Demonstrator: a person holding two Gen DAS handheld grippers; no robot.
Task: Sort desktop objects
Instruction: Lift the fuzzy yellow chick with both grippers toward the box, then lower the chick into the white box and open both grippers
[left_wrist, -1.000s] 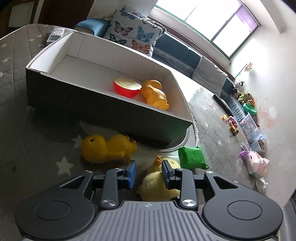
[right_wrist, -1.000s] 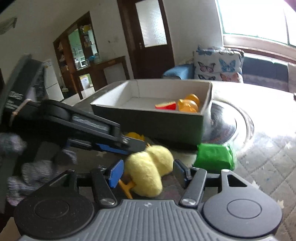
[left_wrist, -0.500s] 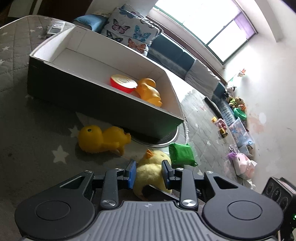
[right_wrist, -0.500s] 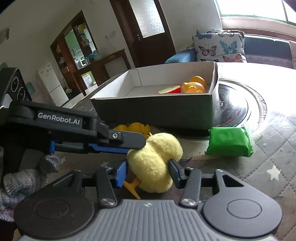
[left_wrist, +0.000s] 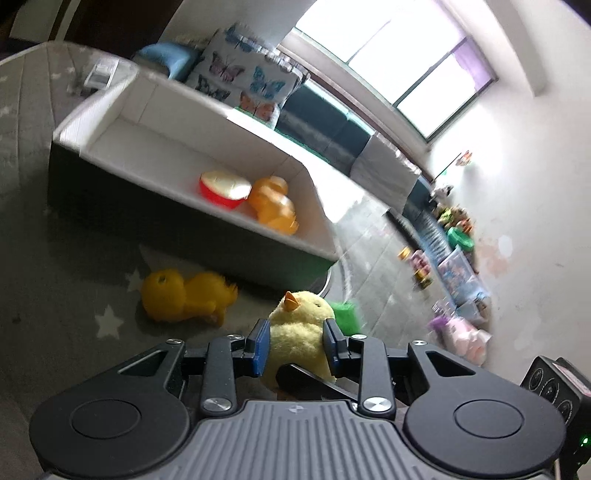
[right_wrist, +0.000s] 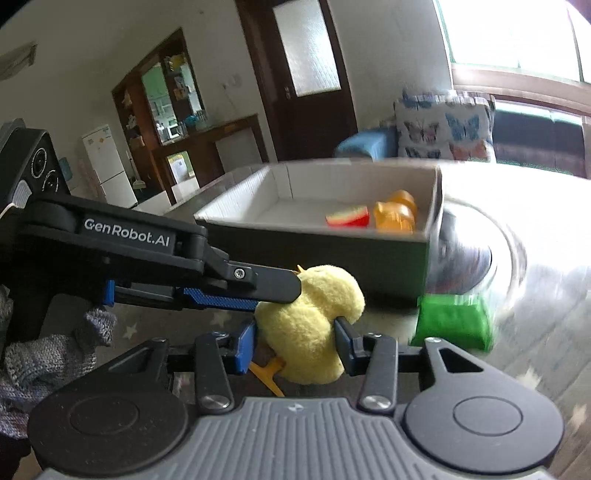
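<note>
Yellow plush chick (right_wrist: 310, 325) pinched in right gripper (right_wrist: 295, 347); left gripper (left_wrist: 295, 347) clamps it too. Next: lift into box (right_wrist: 314, 251).

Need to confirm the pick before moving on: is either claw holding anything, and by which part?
Both claws grip the pale plush chick: the right claw squeezes its lower body, the left claw pinches its sides from the other direction.

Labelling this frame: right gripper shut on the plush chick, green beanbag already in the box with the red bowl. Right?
Not the beanbag. The right wrist view shows the green beanbag on the table outside the box. The right gripper does clamp the plush chick; the red bowl is inside.
</note>
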